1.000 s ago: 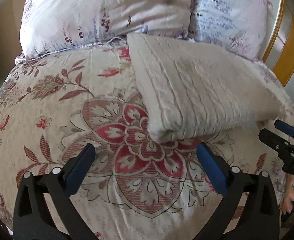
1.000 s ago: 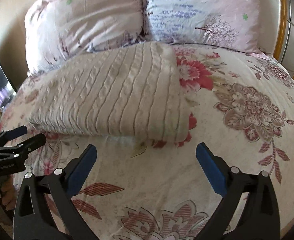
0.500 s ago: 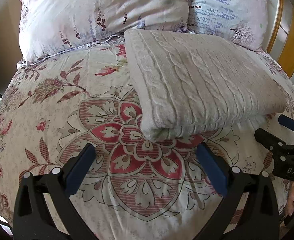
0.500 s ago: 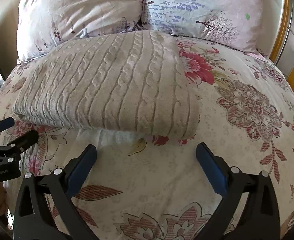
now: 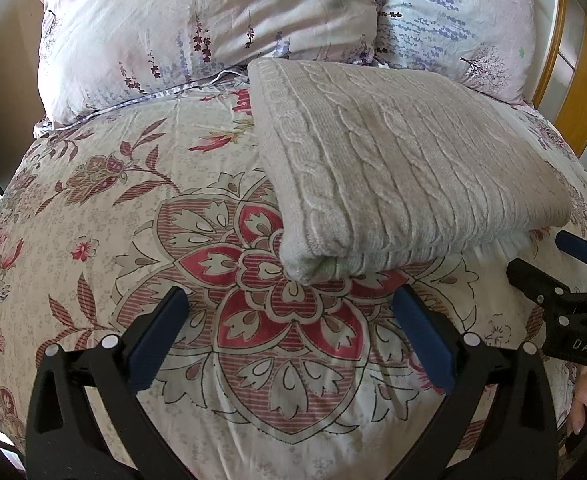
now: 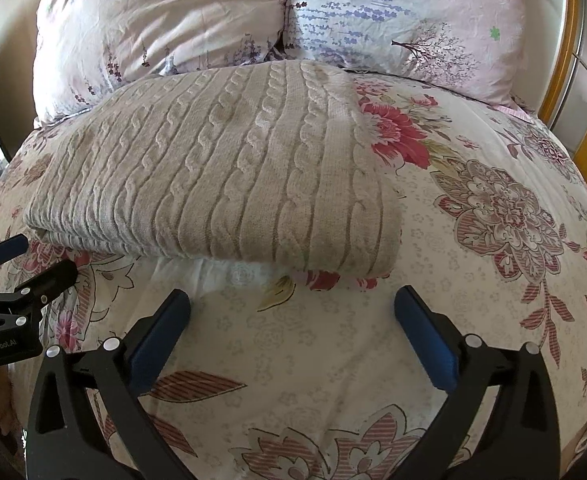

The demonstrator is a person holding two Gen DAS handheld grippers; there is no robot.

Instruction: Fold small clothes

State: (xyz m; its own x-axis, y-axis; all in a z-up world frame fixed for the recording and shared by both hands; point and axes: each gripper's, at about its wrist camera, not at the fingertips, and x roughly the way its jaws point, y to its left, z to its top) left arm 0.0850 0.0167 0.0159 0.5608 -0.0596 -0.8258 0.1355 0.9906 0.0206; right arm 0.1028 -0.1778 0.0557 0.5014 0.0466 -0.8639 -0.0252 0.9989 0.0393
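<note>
My folded sweater (image 5: 405, 168) is lying on the bed (image 5: 133, 208), its far edge touching the two pillows (image 6: 165, 20) behind it. I am holding my left hand-held gripper (image 5: 289, 320) and right hand-held gripper (image 6: 293, 320) just before its near edge.

Each gripper, left (image 5: 289, 316) and right (image 6: 293, 316), is a black plastic frame with triangular cut-outs, silver screw heads and two blue-padded fingers (image 5: 157, 336). White lettering marks their sides. Bare fingertips (image 5: 583, 396) show behind the right one.
</note>
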